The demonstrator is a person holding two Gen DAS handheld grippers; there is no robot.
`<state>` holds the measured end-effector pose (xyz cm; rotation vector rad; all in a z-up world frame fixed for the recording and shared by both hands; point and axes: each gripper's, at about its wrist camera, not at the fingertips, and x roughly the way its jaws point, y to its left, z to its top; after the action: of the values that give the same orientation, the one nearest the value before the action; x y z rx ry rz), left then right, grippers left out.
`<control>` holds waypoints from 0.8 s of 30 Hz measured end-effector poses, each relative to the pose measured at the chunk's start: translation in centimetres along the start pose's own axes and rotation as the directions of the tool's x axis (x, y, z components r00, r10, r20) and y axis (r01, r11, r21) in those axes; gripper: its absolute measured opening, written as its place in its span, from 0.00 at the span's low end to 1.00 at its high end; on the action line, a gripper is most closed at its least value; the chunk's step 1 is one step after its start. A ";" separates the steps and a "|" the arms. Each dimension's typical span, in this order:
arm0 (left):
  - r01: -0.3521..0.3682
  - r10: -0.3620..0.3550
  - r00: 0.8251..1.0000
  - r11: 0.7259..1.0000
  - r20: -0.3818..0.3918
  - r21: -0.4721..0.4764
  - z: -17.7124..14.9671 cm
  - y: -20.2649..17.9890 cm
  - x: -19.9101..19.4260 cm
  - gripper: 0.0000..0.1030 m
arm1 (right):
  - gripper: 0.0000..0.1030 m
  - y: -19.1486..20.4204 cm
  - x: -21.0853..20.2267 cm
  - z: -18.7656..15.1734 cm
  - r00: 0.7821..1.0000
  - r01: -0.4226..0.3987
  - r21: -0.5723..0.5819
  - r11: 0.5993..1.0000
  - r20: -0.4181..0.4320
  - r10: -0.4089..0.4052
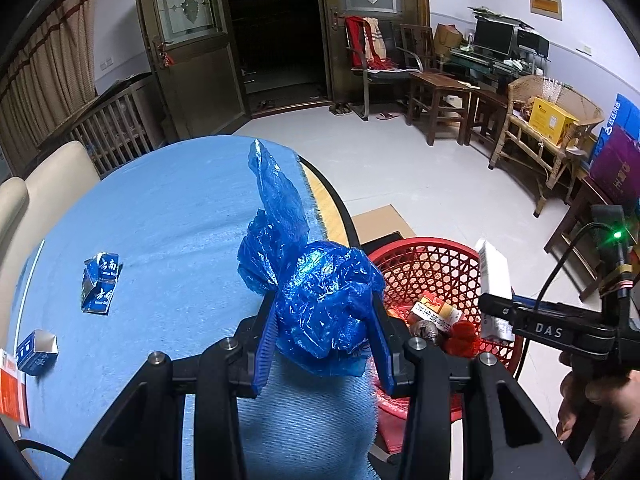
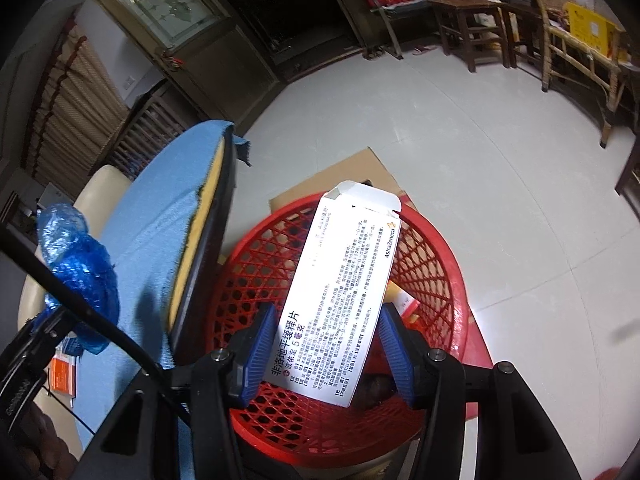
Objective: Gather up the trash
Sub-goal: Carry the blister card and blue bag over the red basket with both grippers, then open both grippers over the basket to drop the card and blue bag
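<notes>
Gripping crumpled blue plastic bag point(image 1: 320, 300), glossy.

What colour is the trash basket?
Red lattice basket; right wrist view shows it best.

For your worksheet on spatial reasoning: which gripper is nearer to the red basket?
Right. The right gripper holds the white medicine box directly over the red basket. The left gripper holds the blue plastic bag above the table edge beside it.

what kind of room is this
Probably a lived-in room of a home: a round table under a blue cloth, wooden chairs, a glazed double door and a cluttered computer desk.
</notes>
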<state>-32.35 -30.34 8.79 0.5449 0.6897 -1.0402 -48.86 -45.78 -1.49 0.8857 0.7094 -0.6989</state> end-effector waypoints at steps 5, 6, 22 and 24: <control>0.006 -0.006 1.000 1.000 -0.006 0.007 0.0 -0.2 0.1 0.43 | 0.79 -1.2 0.5 -0.2 0.999 -0.007 0.054 0.999 -0.031 0.008; 0.008 -0.008 1.000 1.000 -0.007 0.008 0.0 -0.3 0.1 0.43 | 0.79 -1.2 0.3 -0.2 1.000 -0.005 0.055 0.998 -0.027 0.007; 0.097 -0.095 0.995 0.994 -0.030 0.047 0.2 -2.4 0.3 0.43 | 0.79 -3.0 -3.0 0.5 0.996 -0.028 0.134 0.991 0.089 0.016; 0.122 -0.120 0.992 0.991 -0.039 0.059 0.2 -3.1 0.5 0.43 | 0.79 -3.4 -3.3 0.5 0.995 -0.026 0.141 0.990 0.099 0.012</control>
<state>-34.98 -32.08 8.30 0.5816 0.7305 -1.1704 -53.32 -46.99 -0.14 0.9810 0.5684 -0.7777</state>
